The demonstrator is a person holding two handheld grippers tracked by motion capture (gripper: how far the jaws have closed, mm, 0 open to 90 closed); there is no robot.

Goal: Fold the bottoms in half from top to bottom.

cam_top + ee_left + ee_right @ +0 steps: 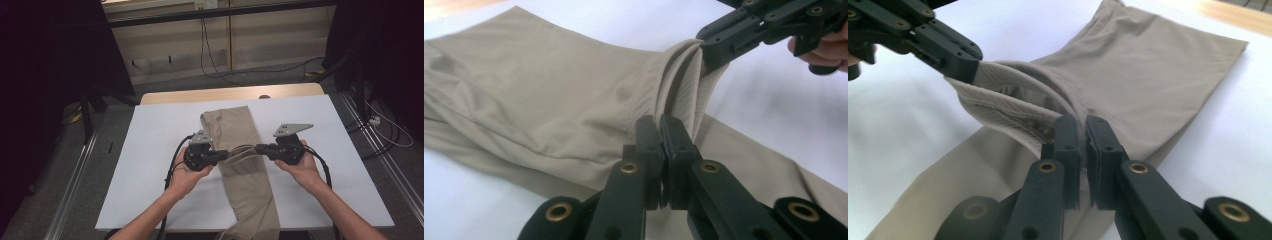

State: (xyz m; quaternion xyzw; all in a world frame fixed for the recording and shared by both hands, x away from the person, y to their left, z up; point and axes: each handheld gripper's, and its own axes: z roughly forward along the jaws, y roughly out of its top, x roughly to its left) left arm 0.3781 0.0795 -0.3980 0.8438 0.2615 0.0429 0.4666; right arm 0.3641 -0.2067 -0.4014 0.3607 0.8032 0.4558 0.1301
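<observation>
Two grippers pinch one fold of a beige pair of trousers (240, 155) that lies lengthwise down the middle of the white table (150, 165), its far end folded near the table's back edge and its near end hanging over the front edge. The left gripper (224, 155) has its jaws pressed together on the fabric's left edge, and the right gripper (260, 148) clamps the opposite edge, so a raised ridge of cloth runs between them. In the left gripper view the jaws of the left gripper (663, 125) close on a bunched pleat, with the right gripper (710, 55) gripping the same ridge farther off. The right gripper view shows its own right gripper (1082, 125) shut on gathered cloth, while the left gripper (965, 67) holds the other end.

The cloth looks thin, soft and light, with a fine knit weave; it will likely sag and crease wherever unsupported, and may slide on the smooth table. Holding it at both side edges, as here, seems the best grip, since a pinch at one point would let the rest droop.
</observation>
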